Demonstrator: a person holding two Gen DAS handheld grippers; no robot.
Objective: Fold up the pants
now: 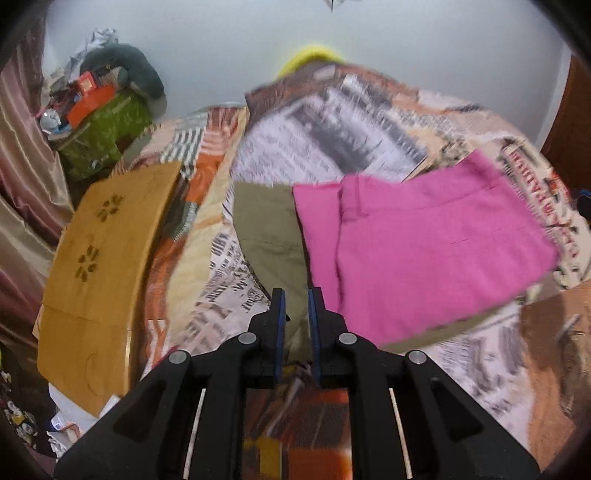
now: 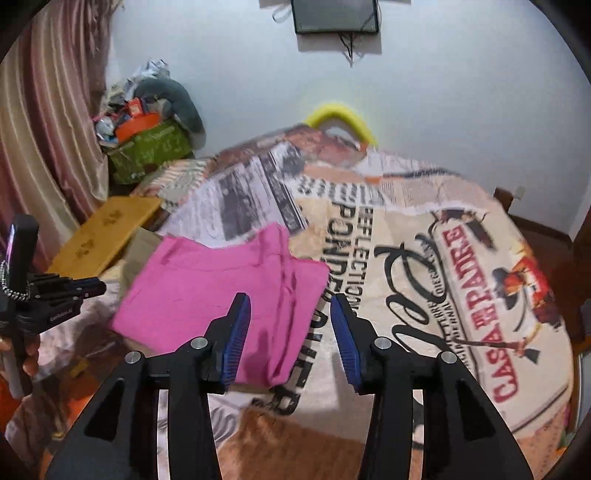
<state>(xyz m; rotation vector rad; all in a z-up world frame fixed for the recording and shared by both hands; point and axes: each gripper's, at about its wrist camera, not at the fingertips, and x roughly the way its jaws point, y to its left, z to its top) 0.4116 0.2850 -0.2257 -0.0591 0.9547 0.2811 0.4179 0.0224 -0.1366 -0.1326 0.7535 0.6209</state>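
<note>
Folded pink pants (image 1: 424, 243) lie on a bed with a newspaper-print cover (image 1: 280, 155). They rest partly on olive-green pants (image 1: 273, 236). My left gripper (image 1: 295, 295) hovers over the near end of the olive pants; its jaws stand a narrow gap apart with olive cloth showing between them, and I cannot tell if they pinch it. In the right wrist view the pink pants (image 2: 214, 295) lie left of centre. My right gripper (image 2: 290, 306) is open and empty above their near right corner. The left gripper (image 2: 85, 288) shows at the far left there.
A yellow wooden board (image 1: 103, 266) lies on the bed's left side, also in the right wrist view (image 2: 107, 229). A green box with piled clutter (image 1: 103, 125) stands by the curtain (image 2: 44, 147). A yellow curved pillow (image 2: 343, 114) sits at the bed's far end. A wall screen (image 2: 336, 14) hangs above.
</note>
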